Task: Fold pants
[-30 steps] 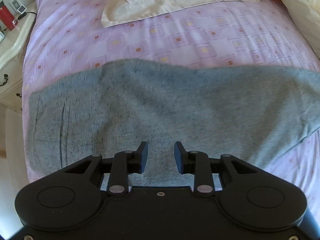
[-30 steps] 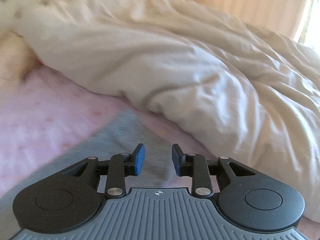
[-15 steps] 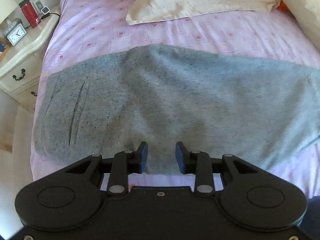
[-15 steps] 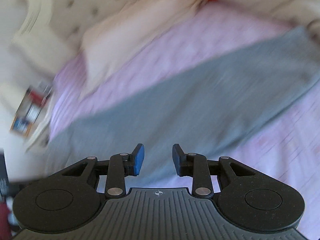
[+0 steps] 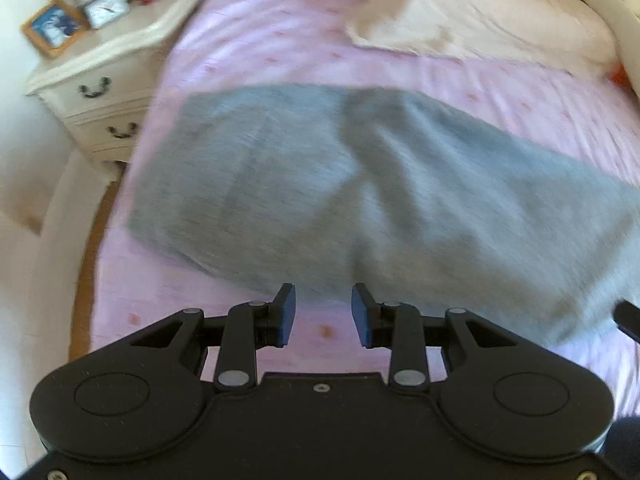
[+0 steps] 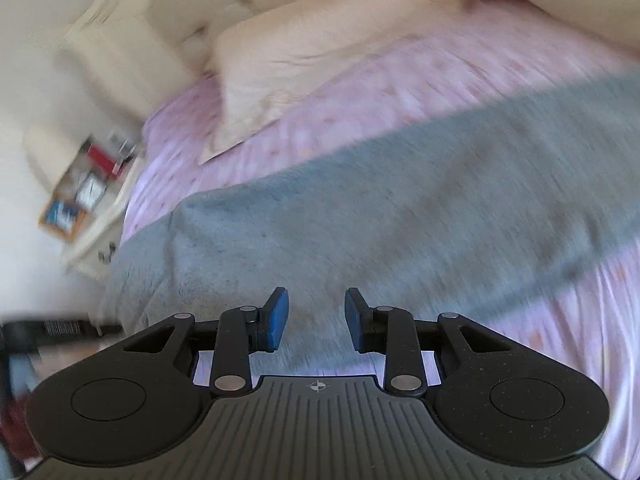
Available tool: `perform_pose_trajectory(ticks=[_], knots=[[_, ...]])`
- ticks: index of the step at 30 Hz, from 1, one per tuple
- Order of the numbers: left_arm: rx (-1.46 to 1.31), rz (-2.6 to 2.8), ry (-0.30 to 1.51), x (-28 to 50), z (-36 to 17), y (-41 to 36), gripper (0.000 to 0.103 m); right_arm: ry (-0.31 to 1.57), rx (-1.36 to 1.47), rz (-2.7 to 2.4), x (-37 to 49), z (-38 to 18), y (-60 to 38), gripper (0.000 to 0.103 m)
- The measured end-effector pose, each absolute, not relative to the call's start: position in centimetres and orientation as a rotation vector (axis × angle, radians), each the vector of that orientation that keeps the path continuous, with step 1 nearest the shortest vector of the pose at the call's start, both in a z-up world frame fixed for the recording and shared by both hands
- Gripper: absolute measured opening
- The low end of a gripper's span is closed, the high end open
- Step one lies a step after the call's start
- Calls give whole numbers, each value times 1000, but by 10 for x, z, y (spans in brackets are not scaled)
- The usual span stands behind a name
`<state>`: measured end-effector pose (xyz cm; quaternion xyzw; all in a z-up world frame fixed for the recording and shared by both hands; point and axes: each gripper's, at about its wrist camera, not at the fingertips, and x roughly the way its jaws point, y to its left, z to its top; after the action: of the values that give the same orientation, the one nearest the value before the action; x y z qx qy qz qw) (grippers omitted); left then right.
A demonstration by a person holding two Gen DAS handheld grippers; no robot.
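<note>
Two grippers are in view, and both are empty. The left gripper point(image 5: 323, 316) has its jaws apart with nothing between them, and it hangs just over the near edge of the pants point(image 5: 360, 200). The right gripper point(image 6: 312, 319) is also open about the same amount and holds nothing; it is above the near part of the same cloth.

The pants point(image 6: 400, 216) are grey and lie spread across the pink bed sheet point(image 5: 280, 32), long from side to side. The pillow point(image 5: 480, 12) is beyond the pants, toward the head of the bed. The nightstand point(image 5: 108, 68) stands beside the bed, off the wide end of the pants, and a small clock point(image 5: 104, 2) and a picture frame point(image 5: 54, 28) are on it. Both pictures are blurred, so small folds of the cloth are hard to read.

I judge that the folding is at an early step: the pants look laid out flat in one layer of halves, and no grip is taken yet. The next move probably needs each gripper to go down to an edge of the pants, close on the cloth there, and carry that edge over the rest.
</note>
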<state>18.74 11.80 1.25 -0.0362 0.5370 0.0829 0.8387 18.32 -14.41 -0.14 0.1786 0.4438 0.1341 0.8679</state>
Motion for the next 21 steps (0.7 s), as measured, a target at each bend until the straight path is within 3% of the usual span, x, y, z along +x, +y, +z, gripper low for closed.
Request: perform_pose_trajectory(ticks=[8, 16, 21], knots=[[21, 147, 1016, 252, 28, 112, 43, 905, 315, 369, 251, -6, -95, 30], [-36, 162, 1167, 296, -42, 148, 43, 961, 215, 264, 301, -55, -65, 28], [98, 51, 1124, 281, -43, 143, 44, 904, 191, 217, 304, -51, -58, 29]])
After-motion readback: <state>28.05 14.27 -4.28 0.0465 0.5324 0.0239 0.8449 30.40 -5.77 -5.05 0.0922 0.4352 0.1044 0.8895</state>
